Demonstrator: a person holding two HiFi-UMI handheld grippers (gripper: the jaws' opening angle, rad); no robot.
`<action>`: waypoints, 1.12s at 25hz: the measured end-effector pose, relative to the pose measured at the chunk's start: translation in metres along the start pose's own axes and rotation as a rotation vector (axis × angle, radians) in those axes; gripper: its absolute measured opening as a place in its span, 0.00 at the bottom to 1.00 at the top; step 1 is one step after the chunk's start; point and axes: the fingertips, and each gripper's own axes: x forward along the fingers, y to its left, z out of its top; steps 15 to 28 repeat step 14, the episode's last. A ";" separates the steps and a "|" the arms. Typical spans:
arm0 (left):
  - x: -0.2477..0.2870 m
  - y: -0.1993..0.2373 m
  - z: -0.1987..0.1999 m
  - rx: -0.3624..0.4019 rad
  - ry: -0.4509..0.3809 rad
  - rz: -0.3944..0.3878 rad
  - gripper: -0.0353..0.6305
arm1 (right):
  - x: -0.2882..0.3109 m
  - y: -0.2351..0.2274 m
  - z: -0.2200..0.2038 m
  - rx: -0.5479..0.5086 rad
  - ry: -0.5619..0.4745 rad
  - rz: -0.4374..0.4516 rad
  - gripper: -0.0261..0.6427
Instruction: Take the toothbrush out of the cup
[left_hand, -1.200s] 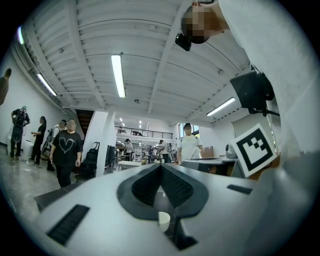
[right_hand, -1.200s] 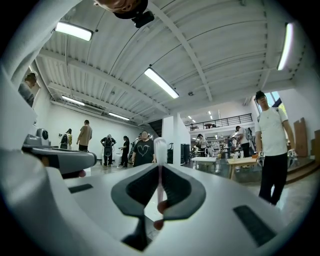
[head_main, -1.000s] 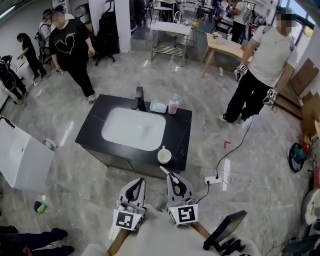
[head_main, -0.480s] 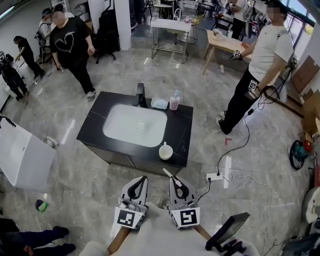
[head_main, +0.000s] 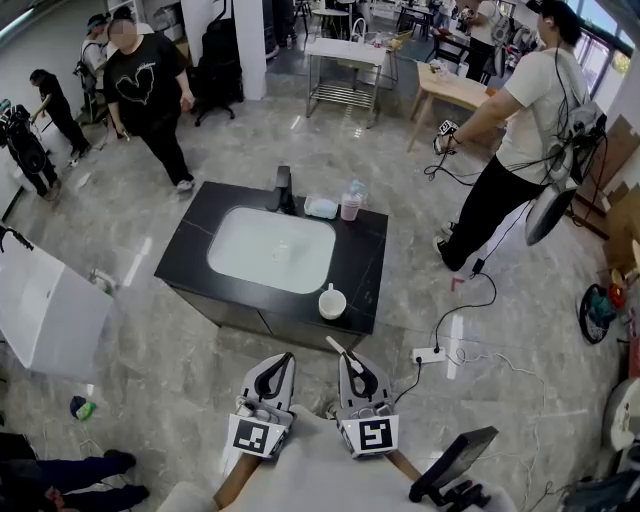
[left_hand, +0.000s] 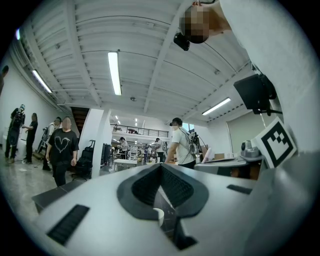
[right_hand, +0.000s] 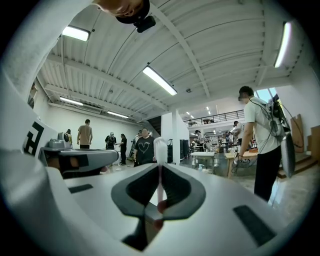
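Since a second ago the white-shirted bystander (head_main: 530, 110) has turned aside, while the right gripper (head_main: 349, 358) clamps the slim white plastic toothbrush (head_main: 334, 344) just clear of the round white ceramic cup (head_main: 331, 303) and the left gripper (head_main: 284, 358) is closed, empty.

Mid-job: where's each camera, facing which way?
Head view: on the head, steeply down at the sink counter; left tongs and right tongs show.
Left gripper view: on left tongs, level toward the hall; shut jaws show.
Right gripper view: on right tongs, level; jaws clamp the toothbrush.
Shared: toothbrush, head and right gripper views.
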 end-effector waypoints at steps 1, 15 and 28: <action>0.000 0.000 0.000 0.008 0.001 -0.002 0.05 | 0.000 -0.001 0.001 0.000 -0.006 -0.002 0.08; 0.003 -0.003 0.002 -0.021 -0.007 0.005 0.05 | 0.003 -0.003 0.012 0.001 -0.075 -0.004 0.08; 0.003 -0.003 0.002 -0.021 -0.007 0.005 0.05 | 0.003 -0.003 0.012 0.001 -0.075 -0.004 0.08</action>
